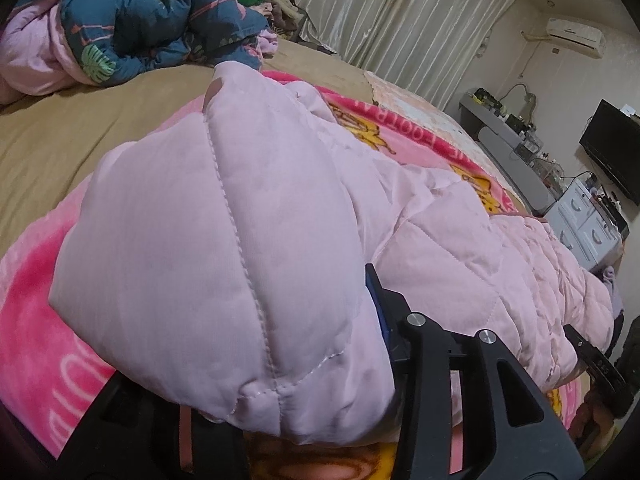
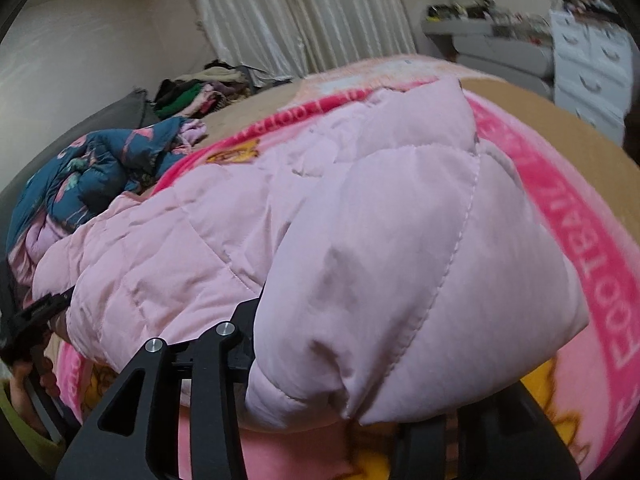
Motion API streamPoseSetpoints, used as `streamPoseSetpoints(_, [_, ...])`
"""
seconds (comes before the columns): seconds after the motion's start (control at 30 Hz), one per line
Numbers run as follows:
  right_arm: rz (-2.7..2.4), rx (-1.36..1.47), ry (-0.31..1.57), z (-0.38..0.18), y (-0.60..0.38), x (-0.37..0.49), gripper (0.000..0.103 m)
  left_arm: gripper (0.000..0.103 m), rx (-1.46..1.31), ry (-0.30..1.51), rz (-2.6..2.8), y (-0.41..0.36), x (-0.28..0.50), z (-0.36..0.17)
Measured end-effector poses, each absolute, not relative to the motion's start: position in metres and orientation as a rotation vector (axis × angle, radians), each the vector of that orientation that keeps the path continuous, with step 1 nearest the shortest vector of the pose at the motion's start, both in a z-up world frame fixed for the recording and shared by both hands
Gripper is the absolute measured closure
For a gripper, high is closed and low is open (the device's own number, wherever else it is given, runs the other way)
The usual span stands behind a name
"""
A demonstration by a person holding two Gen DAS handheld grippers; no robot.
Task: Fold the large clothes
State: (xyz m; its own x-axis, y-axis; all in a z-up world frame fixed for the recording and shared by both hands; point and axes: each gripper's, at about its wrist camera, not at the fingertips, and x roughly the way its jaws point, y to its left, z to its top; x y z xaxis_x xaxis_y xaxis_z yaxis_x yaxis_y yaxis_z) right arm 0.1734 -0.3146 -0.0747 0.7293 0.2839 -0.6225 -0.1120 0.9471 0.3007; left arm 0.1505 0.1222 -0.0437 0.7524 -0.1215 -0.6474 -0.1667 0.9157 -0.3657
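A large pale pink quilted coat point(image 1: 460, 240) lies across the bed on a bright pink printed blanket point(image 1: 32, 320). My left gripper point(image 1: 256, 344) is shut on one bulky padded end of it; the fabric drapes over the fingers, and only the right finger point(image 1: 378, 304) with its blue pad shows. In the right wrist view the same coat point(image 2: 180, 248) stretches off to the left, and my right gripper point(image 2: 360, 360) is shut on its other padded end, with only the left finger point(image 2: 246, 332) showing. Each gripper appears at the edge of the other's view, the right gripper point(image 1: 596, 364) and the left gripper point(image 2: 32, 320).
A tan sheet point(image 1: 80, 128) covers the bed. A crumpled blue floral quilt point(image 1: 132, 20) lies at the head, with a pile of clothes point(image 2: 192, 96) behind it. Curtains point(image 1: 400, 12), a white drawer unit point(image 1: 584, 224), a cluttered grey desk point(image 1: 504, 136) and a TV point(image 1: 612, 148) stand beyond the bed.
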Motion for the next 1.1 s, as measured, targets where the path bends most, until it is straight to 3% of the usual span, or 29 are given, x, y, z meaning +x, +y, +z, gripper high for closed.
streamPoseSetpoints(0.23, [0.188,0.392,0.8,-0.092,-0.324,0.18,0.044,0.061,-0.443,0.73,0.037,0.125,0.147,-0.053])
streamPoseSetpoints(0.43, [0.146,0.463,0.843,-0.101,-0.334,0.173,0.007,0.049,-0.458,0.74,0.053,0.127,0.142,-0.057])
streamPoseSetpoints(0.73, [0.117,0.391,0.809,-0.092,-0.355,0.136,0.004,0.01,-0.454,0.768,0.122,0.128,0.119,-0.053])
streamPoseSetpoints(1.1, [0.121,0.231,0.601,-0.033,-0.357,0.088,0.004,0.009,-0.391,0.681,0.164,0.124,0.069,-0.014])
